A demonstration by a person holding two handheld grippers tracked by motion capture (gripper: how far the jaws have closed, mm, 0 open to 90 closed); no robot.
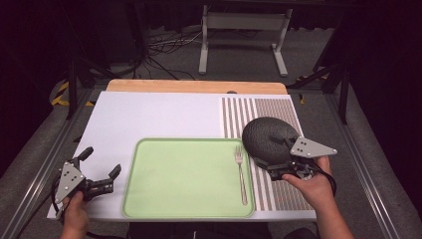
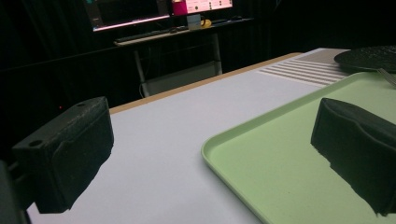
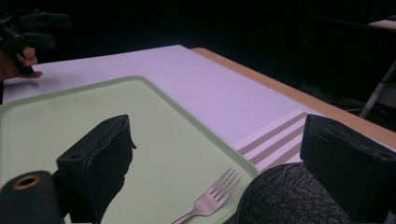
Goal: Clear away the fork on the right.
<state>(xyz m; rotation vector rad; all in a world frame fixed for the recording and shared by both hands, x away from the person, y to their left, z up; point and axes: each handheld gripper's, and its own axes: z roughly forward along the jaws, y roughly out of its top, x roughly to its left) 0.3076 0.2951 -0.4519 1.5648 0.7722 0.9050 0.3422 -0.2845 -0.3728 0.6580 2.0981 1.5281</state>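
Observation:
A light green tray lies at the front middle of the white mat, with a silver fork lying lengthwise near its right edge. A black textured plate sits on the striped placemat just right of the tray. My right gripper is at the plate's near right edge, open, with one jaw over the plate. In the right gripper view the plate lies low between the wide jaws of the right gripper, beside the fork. My left gripper hovers left of the tray, open and empty.
The white mat covers a wooden table whose far edge shows. Metal frame rails run along both sides, and a stand with cables is on the floor beyond. The left gripper view shows the tray corner and a lit monitor far off.

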